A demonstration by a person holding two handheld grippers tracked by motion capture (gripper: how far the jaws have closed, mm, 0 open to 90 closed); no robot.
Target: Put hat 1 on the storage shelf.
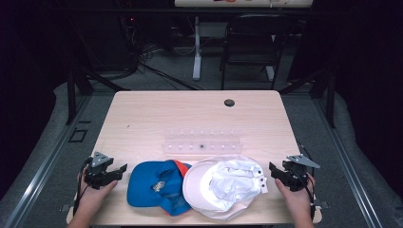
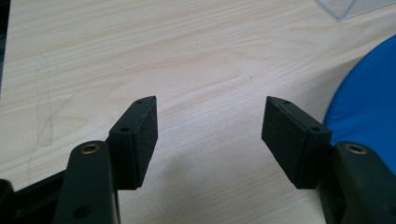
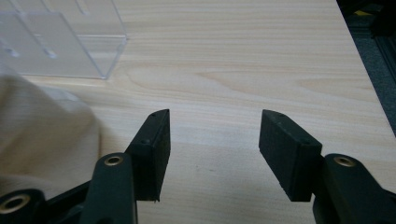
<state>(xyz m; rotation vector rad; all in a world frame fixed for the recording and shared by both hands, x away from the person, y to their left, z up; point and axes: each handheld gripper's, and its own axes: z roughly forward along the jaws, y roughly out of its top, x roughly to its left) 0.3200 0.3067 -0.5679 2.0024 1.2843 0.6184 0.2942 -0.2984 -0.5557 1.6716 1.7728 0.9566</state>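
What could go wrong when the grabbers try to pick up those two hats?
The white cap overlaps the blue cap, so lifting one may drag the other along. Both sit close to the table's near edge, so a pulled cap might slide off. The clear plastic rack stands just behind them and could get bumped. The left gripper and right gripper are open, apart from the caps, gripping nothing yet.

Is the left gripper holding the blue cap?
No, the left gripper has its jaws open with only bare table between them, and the blue cap lies beside it.
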